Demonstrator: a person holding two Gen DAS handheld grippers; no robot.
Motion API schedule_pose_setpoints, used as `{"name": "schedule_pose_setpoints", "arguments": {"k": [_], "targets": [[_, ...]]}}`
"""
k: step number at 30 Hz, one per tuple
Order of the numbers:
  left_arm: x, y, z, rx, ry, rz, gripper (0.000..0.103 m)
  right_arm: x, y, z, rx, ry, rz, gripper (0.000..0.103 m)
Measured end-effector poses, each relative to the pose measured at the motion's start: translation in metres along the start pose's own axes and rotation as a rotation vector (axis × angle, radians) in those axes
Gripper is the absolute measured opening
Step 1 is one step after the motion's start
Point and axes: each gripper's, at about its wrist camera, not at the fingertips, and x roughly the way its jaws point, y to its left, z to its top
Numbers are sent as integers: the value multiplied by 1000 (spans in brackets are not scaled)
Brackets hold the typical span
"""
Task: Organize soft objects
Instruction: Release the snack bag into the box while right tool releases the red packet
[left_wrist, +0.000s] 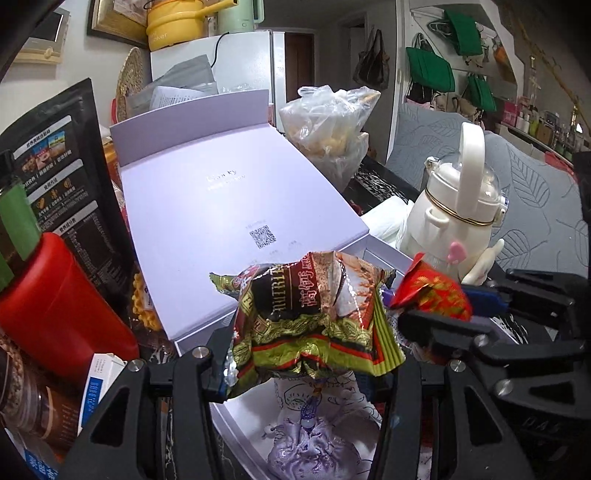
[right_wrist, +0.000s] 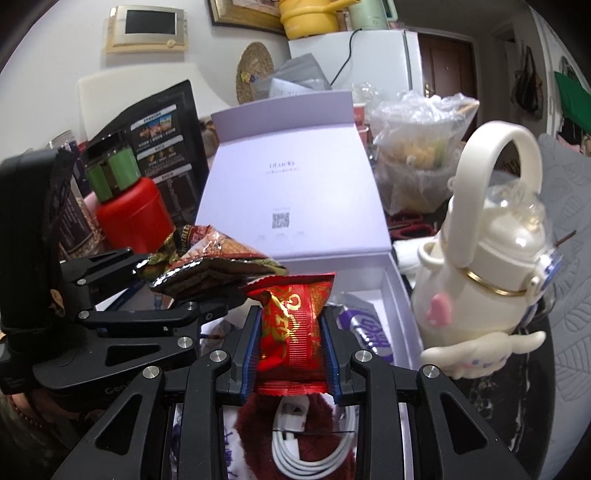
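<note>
My left gripper (left_wrist: 310, 354) is shut on a crumpled green-and-brown snack packet (left_wrist: 314, 314) and holds it above the open lavender box (left_wrist: 384, 258). My right gripper (right_wrist: 290, 343) is shut on a red snack packet (right_wrist: 291, 332), also above the box (right_wrist: 397, 295). The right gripper and its red packet (left_wrist: 432, 291) show at the right in the left wrist view. The left gripper and its packet (right_wrist: 210, 266) show at the left in the right wrist view. Inside the box lie a purple satin pouch (left_wrist: 306, 450), a dark red fuzzy item (right_wrist: 255, 424), a white cable (right_wrist: 314, 454) and a purple packet (right_wrist: 369, 328).
The box lid (right_wrist: 291, 192) stands open behind. A white kettle-shaped bottle (right_wrist: 491, 266) stands right of the box. A red canister (right_wrist: 133, 218), a black pouch (right_wrist: 162, 140) and a clear plastic bag of food (right_wrist: 417, 147) crowd the table around it.
</note>
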Motion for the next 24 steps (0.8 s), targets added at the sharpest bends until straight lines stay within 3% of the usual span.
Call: {"name": "schedule_pose_setpoints", "arguments": {"k": [24], "targets": [[27,1,-5,-13,130,-19,49,30,-11,-12,17,150,-37,31]]}}
